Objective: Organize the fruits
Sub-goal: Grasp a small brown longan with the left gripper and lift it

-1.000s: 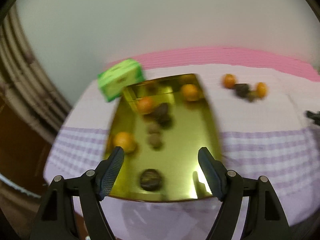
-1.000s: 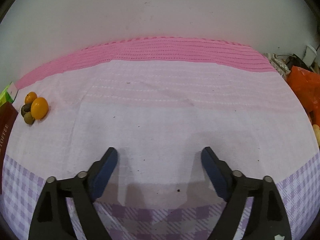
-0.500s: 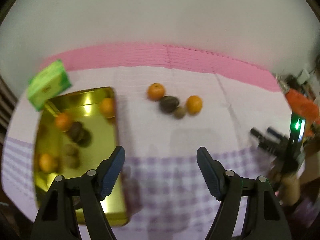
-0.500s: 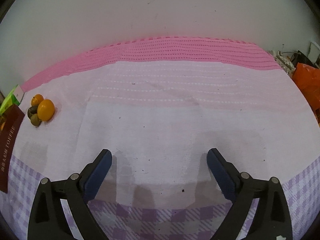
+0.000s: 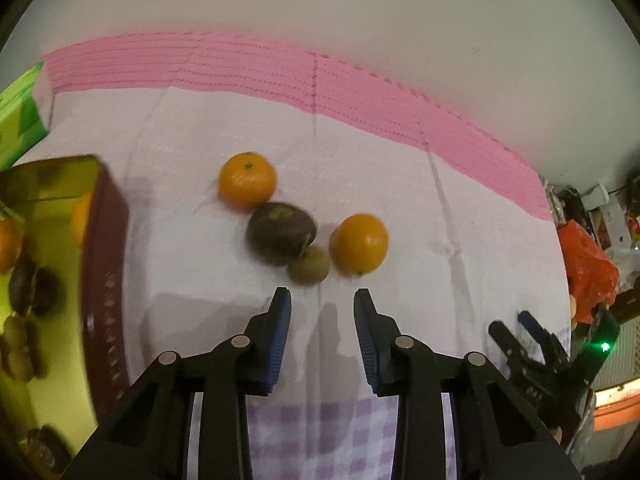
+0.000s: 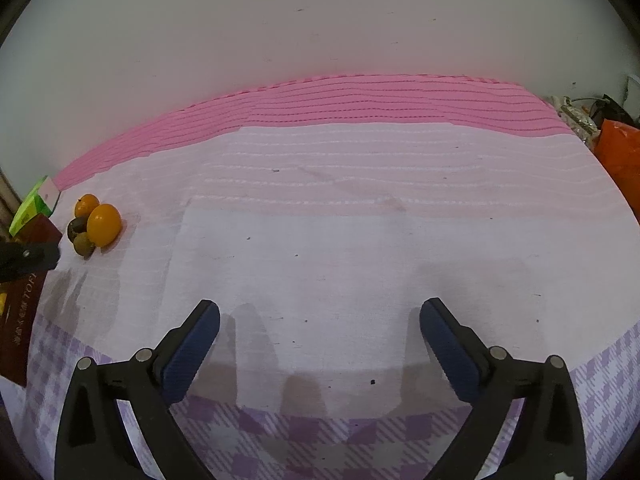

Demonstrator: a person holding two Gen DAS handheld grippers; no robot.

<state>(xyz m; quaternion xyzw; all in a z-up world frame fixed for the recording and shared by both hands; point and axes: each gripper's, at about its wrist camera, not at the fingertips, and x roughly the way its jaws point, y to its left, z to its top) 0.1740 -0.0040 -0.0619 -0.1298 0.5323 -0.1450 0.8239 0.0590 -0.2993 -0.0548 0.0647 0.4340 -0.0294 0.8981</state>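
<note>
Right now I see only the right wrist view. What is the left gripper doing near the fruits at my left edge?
Observer: The left gripper points at the small brown-green fruit and stops just short of it; its jaws are closing with nothing between them.
Operator: Is any fruit already inside the tin?
Observer: Yes. The gold tin holds an orange and several dark fruits.
</note>
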